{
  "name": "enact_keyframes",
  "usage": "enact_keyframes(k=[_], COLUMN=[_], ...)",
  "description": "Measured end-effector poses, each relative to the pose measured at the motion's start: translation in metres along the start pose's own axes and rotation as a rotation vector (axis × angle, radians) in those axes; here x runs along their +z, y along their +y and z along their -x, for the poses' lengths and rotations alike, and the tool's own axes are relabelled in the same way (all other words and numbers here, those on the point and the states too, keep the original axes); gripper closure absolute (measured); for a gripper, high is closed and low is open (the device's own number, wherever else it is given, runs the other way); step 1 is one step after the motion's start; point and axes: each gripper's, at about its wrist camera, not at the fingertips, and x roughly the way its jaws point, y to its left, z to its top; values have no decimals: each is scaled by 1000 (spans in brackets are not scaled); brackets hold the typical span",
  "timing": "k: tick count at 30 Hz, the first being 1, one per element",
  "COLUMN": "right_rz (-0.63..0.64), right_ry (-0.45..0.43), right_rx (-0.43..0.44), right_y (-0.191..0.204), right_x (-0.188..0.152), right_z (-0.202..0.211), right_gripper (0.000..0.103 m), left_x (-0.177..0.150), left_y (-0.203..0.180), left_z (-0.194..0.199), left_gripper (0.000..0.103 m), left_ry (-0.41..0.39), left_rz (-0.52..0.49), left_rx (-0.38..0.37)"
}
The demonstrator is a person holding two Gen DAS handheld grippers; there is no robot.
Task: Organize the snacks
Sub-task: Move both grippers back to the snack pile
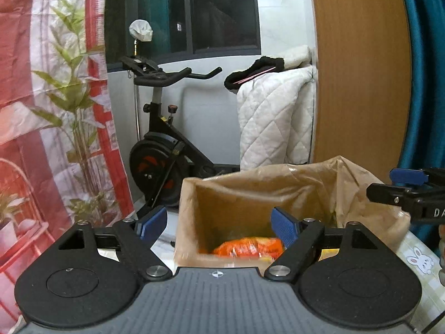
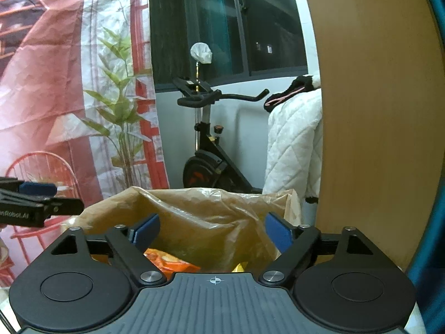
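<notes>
The crinkly orange snack packet [image 1: 249, 247] sat down at the bottom of the open brown paper bag [image 1: 278, 183], which had a thin see-through plastic liner draped over its rim. From the right wrist view you could see the same orange packet [image 2: 169, 263] poking out behind the gripper, with a bit of yellow wrapper [image 2: 239, 266] next to it, both inside the bag [image 2: 194, 208].

The left gripper [image 1: 219, 222] hung over the bag's near edge with its blue-padded jaws spread wide and nothing between them; the right-hand pad sat over the bag's mouth, the other just outside the bag's left wall. The right gripper [image 2: 212, 232] was the same deal, jaws spread wide, nothing pinched, only crumpled liner showing between the pads. Each gripper was visible at the edge of the other's view, so they were near each other, on either side of the bag.

Behind the bag stood a black exercise bike [image 1: 164, 150], a white quilted blanket [image 1: 275, 122] draped over something, a tan wooden panel [image 1: 358, 69] and a red-and-white printed backdrop cloth [image 1: 41, 97] with a plant on it. A checked tablecloth with a bunny sticker [image 1: 421, 261] showed at the right.
</notes>
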Motion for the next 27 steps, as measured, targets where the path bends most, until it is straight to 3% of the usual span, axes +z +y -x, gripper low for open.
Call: enact_keyframes(k=[8,11,17,27], right_rz=[-50,-83,-151,-211], right_ry=[12,29,46,124], right_rx=[22,17,18,-22], right_y=[0,2,10,21], right_x=[-29,-46,-81,-139], right_z=[52,67,90,99], right_gripper=[21,21,21,25], left_x=[-36,-50,-79,-120], left_y=[13,15,18,6], left_z=[50,65,93,95], left_gripper=[19,19,19,19], left_ry=[29,36,31,90], left_rz=[55,77,131,154], left_rx=[-16,17,15,62])
